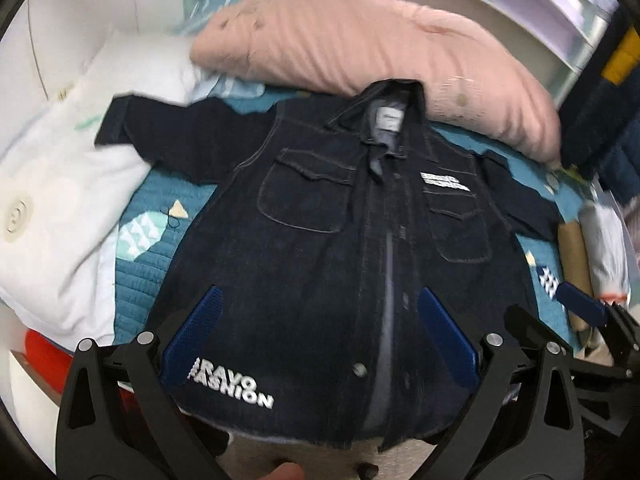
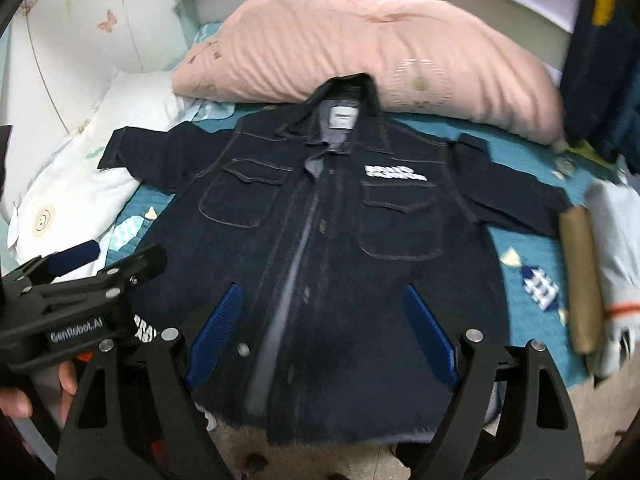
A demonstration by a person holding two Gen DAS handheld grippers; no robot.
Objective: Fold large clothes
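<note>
- Left wrist view: the dark denim jacket [image 1: 328,248] is seen spread face up on the teal bed quilt [image 1: 148,204], collar toward the pink pillow [image 1: 360,52] at the far edge, hem at the near edge. The left gripper [image 1: 320,340] is held wide open above the hem, nothing grasped.
- Right wrist view: the right gripper [image 2: 322,332] is likewise spread wide and empty over the hem. Folding is judged not yet begun; a sleeve [image 2: 148,152] or side edge should probably be pinched next, though blur hides the exact contact.

Bed: we see a teal quilted cover [image 2: 532,152] | head end: pink pillow [image 2: 360,52], white pillow [image 2: 92,152] | wall: butterfly print [image 2: 106,22] | behind: pale shelving [image 1: 560,4]
</note>
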